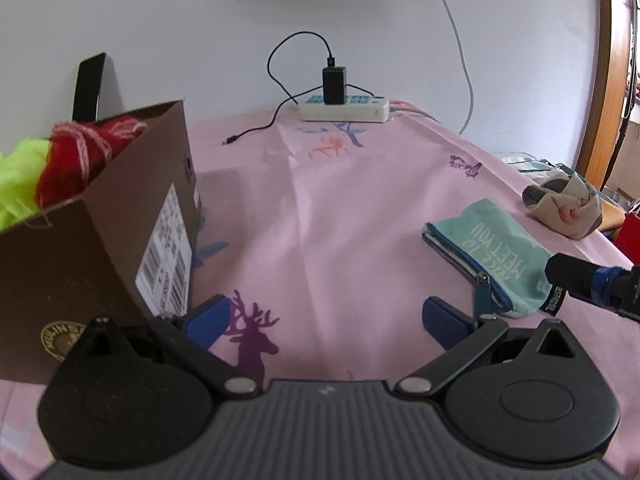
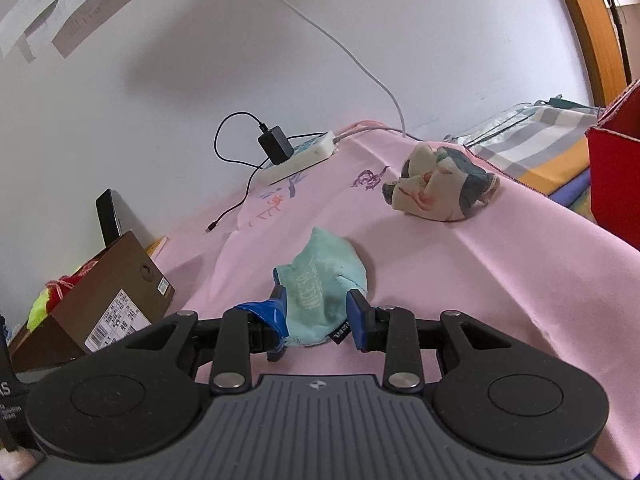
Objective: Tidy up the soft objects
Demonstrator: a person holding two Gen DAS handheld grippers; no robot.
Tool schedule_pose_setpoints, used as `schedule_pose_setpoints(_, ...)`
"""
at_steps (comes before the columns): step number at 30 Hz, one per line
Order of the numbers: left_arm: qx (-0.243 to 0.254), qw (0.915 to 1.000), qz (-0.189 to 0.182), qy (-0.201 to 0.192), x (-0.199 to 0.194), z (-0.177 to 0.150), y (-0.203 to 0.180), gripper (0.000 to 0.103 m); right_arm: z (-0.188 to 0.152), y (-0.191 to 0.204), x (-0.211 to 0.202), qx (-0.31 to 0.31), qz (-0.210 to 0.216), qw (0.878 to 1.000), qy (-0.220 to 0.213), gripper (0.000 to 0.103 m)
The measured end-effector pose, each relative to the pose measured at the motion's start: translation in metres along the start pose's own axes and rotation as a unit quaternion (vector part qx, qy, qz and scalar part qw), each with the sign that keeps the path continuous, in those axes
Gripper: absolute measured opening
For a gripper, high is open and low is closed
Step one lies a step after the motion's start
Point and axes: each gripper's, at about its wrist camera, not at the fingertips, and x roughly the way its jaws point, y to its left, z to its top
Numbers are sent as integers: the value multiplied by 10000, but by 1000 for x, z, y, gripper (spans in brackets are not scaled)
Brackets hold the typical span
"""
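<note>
- Blue-padded right gripper (image 2: pixel 318 316): jaws straddle the near end of the teal zip pouch (image 2: pixel 320 294), both pads at or touching its sides. Fabric looks bunched between them, so I read it as clenched on the pouch, still low over the cloth.
- Left gripper (image 1: pixel 324 316): jaws spread wide, nothing between them, hovering over the pink tablecloth (image 1: pixel 340 208) just beside the brown shoebox (image 1: pixel 80 248).
- Pouch location: on the tablecloth, right of centre, well apart from the shoebox. The left wrist view shows a right finger (image 1: pixel 580 276) at its near end.
- Pouch axis: long axis runs away from the right gripper toward the wall. The zipper edge and pull (image 1: pixel 482 284) are on the side facing the shoebox. "NICE TO MEET YOU" print faces up.
- Step in hand, my guess: lift the pouch and carry it to the shoebox, which already holds red yarn (image 1: pixel 76 160) and something neon yellow-green (image 1: pixel 18 184).
- Doing it well: the grip is at one end only, so expect the far end to droop. Lift clear of the cloth before moving sideways, or the cloth drags. Come in over the box rim, not into its wall.
- Also waiting: a patterned fabric bundle (image 2: pixel 440 188) further back, near the table's right edge.
- Keep clear of the power strip (image 2: pixel 300 158) and charger cable (image 2: pixel 236 200) by the wall.
</note>
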Motion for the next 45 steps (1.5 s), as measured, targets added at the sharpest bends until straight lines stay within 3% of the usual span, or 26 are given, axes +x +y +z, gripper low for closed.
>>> schedule_pose_setpoints(9, -125, 9998, -99, 76, 2, 1, 4, 102, 9, -17, 11, 597, -110, 9978, 284, 14)
schedule_pose_setpoints(14, -87, 9999, -85, 41, 2, 1, 3, 102, 26, -17, 22, 499, -405, 9975, 285, 14)
schedule_pose_setpoints(18, -121, 9999, -107, 48, 2, 1, 4, 102, 38, -17, 34, 466, -305, 9978, 361, 14)
schedule_pose_setpoints(26, -78, 9998, -143, 77, 3, 0, 3, 102, 36, -6, 62, 38, -589, 9968, 546, 14)
schedule_pose_setpoints(30, 13, 9997, -225, 51, 3, -1, 0, 102, 32, -4, 62, -117, -181, 9972, 717, 12)
schedule_pose_setpoints(35, 79, 9980, -631, 62, 1, -3, -4, 102, 24, 3, 55, -285, 303, 9955, 851, 4)
schedule_pose_setpoints(39, 305, 9963, -803, -1, -2, -5, -14, 102, 21, -4, 44, 71, 786, 9933, 843, 0)
schedule_pose_setpoints(45, 636, 9941, -870, -157, -6, -8, -24, 102, 15, -3, 42, 320, 1182, 9841, 1283, 0)
